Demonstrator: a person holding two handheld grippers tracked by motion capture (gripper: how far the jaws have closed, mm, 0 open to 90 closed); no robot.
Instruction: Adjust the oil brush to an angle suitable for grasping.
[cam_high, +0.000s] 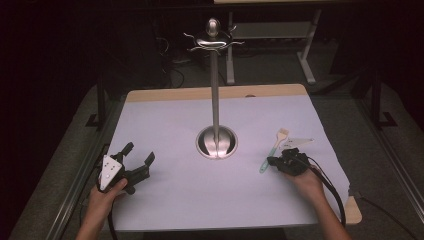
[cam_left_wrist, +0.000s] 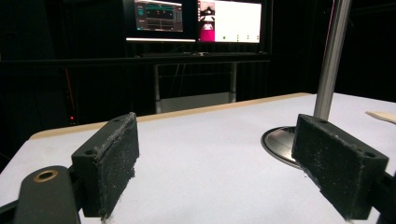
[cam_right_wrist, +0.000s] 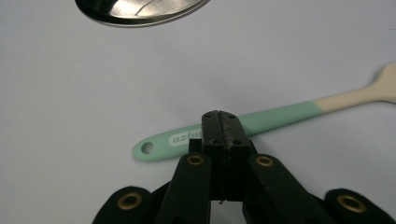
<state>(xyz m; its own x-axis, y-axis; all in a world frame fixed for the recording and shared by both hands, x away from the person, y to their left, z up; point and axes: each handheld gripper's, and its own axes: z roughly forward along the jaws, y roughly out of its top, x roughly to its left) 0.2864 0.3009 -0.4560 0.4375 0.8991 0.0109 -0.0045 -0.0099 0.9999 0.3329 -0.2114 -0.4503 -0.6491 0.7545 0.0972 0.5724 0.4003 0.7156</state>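
A pastry brush with a mint-green handle and pale bristles lies flat on the white table cover, right of centre. My right gripper is shut, its tips resting at the middle of the brush handle. In the right gripper view the jaws meet with no gap, and the handle runs across just beyond them. My left gripper rests at the table's left side, open with nothing between its pads. The brush's pale end shows at the far right of the left gripper view.
A tall metal stand with curved hooks on top rises from a round shiny base at the table's centre. Its pole and base show close to both grippers. Monitors glow beyond the far edge.
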